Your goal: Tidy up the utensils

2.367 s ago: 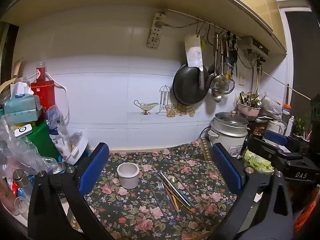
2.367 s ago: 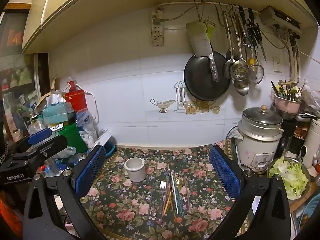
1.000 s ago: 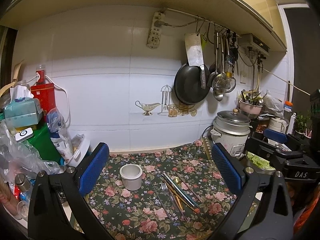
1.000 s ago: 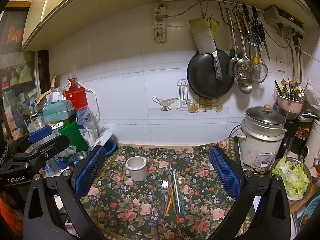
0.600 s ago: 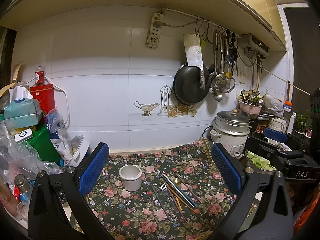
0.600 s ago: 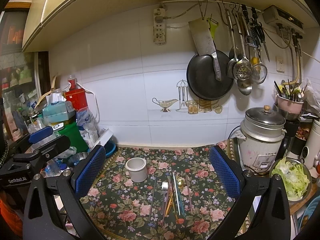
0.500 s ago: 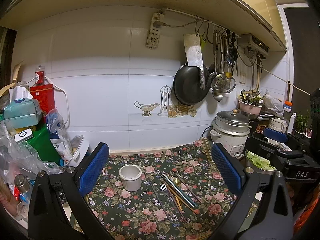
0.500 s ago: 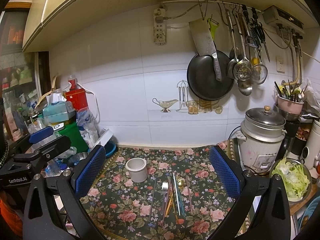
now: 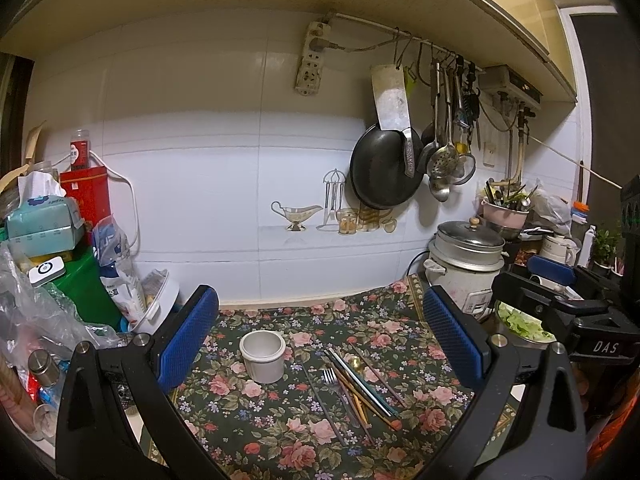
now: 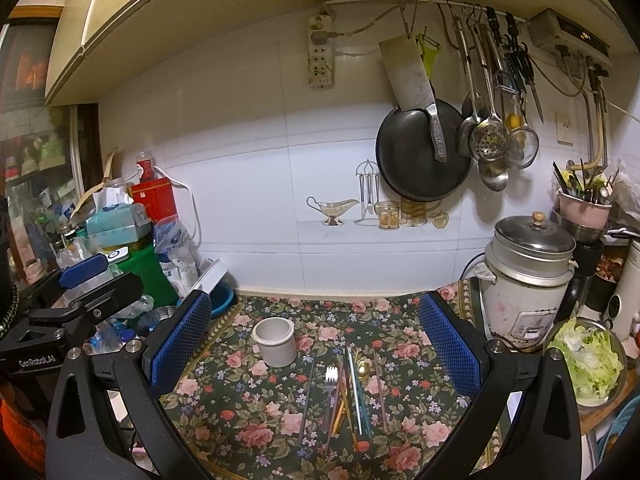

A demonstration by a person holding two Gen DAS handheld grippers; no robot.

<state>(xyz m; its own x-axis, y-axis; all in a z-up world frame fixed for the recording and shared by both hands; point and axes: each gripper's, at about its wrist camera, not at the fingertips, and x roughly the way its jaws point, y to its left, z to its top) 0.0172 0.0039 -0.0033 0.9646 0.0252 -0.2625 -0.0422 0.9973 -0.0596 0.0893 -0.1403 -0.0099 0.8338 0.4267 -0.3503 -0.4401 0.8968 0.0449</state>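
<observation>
Both grippers hover level above the counter (image 9: 436,368), side by side, facing the wall. The left gripper (image 9: 320,340) and right gripper (image 10: 314,344) have jaws spread wide, holding nothing. Between each pair of jaws lie the utensils (image 10: 344,392), with the white cup (image 10: 276,341) just left of them.

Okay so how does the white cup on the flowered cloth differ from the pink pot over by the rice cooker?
The white cup looks empty, while the pink pot is crammed with utensils sticking out of its top. The white cup stands on the flowered cloth beside the loose cutlery; the pink pot sits higher, behind the rice cooker. The cup is plain white, the pot pink. Both stand upright with open tops.
</observation>
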